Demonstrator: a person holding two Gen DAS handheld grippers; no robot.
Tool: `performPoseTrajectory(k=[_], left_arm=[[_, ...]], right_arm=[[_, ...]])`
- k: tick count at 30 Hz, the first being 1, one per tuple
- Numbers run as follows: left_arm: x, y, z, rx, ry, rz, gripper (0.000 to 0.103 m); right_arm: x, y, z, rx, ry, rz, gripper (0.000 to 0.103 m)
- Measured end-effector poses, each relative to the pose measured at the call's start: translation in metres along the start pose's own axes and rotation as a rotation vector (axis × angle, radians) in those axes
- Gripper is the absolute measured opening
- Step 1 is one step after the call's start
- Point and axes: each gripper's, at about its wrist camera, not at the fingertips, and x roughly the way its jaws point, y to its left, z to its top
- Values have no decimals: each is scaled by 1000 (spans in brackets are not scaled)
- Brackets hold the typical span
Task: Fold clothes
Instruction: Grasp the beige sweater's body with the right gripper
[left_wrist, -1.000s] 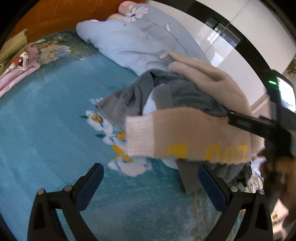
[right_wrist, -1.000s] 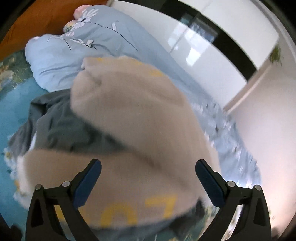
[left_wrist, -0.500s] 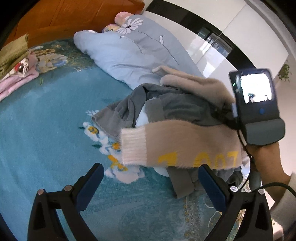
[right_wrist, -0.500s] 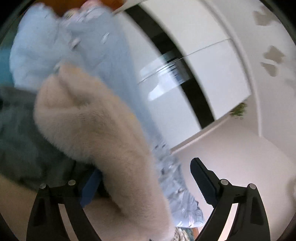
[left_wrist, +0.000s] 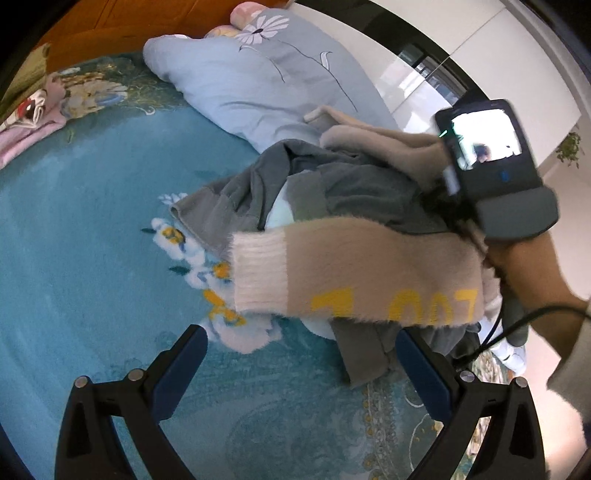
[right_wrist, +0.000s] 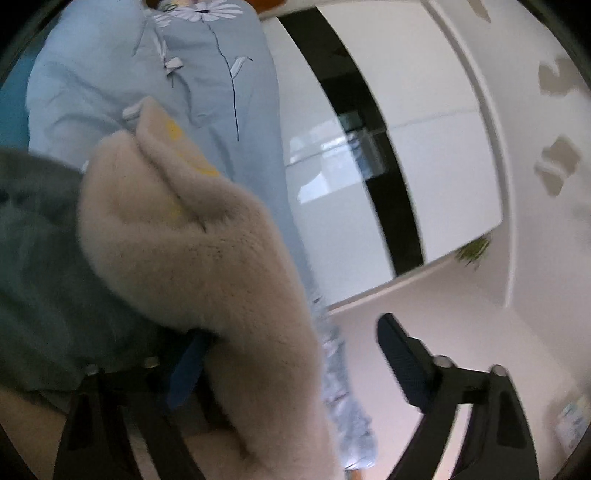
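Note:
A fuzzy beige sweater with a cream cuff and yellow letters lies over a grey garment in a heap on the teal bed. My left gripper is open and empty, just in front of the heap. The right gripper's body shows at the heap's right side, held by a hand. In the right wrist view my right gripper is open, with the beige sweater bulging between its fingers; the left finger is tucked under the fabric beside the grey garment.
A teal flowered bedspread covers the bed. A pale blue quilt is bunched behind the heap. Pink and patterned clothes lie at the far left. A wooden headboard stands behind. White wardrobe to the right.
My right gripper has swung up and rightward, so its view now shows wardrobe and wall, with the sweater pushed to its left. The left gripper has stayed almost still.

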Motion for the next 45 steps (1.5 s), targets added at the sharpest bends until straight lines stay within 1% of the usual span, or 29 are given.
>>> performPoseTrajectory(k=[1,2,3,4,5,8,9,10,11,12,15,18,21,23,24,26,27,28,29,30,31,32,34,36,39,41,42,43,45], left_arm=[[-2,0,0,3,-4,-2,103],[-4,0,0,6,-7,-5,103],[-6,0,-1,9,-9,-6,103],[-7,0,-1,10,-7,-7,103],[-9,0,-2,9,-5,-8,103],[-17,3,-3,3,8,-11,103],[-22,4,-3,2,7,-11,103],[-26,4,-3,7,8,-9,103],[-34,5,-4,11,-1,-9,103],[-43,6,-5,7,-13,-12,103],[-69,13,-5,-60,-33,-51,103],[-92,15,-3,-87,-66,-61,103],[-111,12,-4,-67,-102,-61,103],[-117,12,-4,-64,-109,-64,103],[-118,13,-4,-67,-110,-66,103],[-118,15,-4,-79,-110,-69,103],[-118,16,-3,-85,-110,-73,103],[-116,17,-4,-89,-107,-76,103],[-114,17,-4,-93,-104,-78,103],[-111,17,-4,-93,-99,-80,103],[-108,16,-4,-91,-93,-82,103],[-103,15,-5,-83,-85,-83,103],[-93,11,-6,-69,-66,-79,103],[-79,9,-7,-57,-33,-75,103],[-61,10,-8,-53,4,-73,103],[-52,13,-8,-63,20,-75,103],[-48,15,-8,-70,26,-81,103],[-45,16,-8,-77,32,-86,103],[-39,18,-7,-89,45,-96,103]], right_arm=[[4,-8,5,34,25,16,62],[8,-16,9,69,51,32,38],[9,-25,13,84,61,39,32],[10,-33,17,98,70,46,31],[10,-42,20,113,80,53,25],[2,-72,28,150,46,57,14],[-3,-82,27,156,27,46,8],[-16,-91,25,168,-1,26,5],[-31,-104,23,184,-43,-13,0],[-45,-117,22,200,-86,-53,0],[-85,-167,19,249,-171,-59,0],[-100,-178,10,289,-159,42,0],[-115,-188,1,328,-147,144,0],[-125,-195,-5,354,-139,212,0],[-120,-196,-13,392,-114,293,0],[-107,-195,-27,467,-46,390,1],[-95,-190,-35,536,-7,482,6],[-83,-186,-42,604,32,575,14],[-71,-181,-50,671,71,667,44],[-59,-177,-60,740,115,748,70],[-44,-169,-74,838,157,839,72],[-38,-162,-79,888,176,889,72],[-21,-143,-92,1004,237,981,72],[-3,-125,-104,1113,301,1046,72],[27,-104,-118,1300,406,1085,72],[45,-96,-135,1443,476,1083,72],[51,-95,-142,1511,491,1079,72],[59,-92,-148,1601,493,1085,72],[69,-89,-156,1729,489,1085,72]])
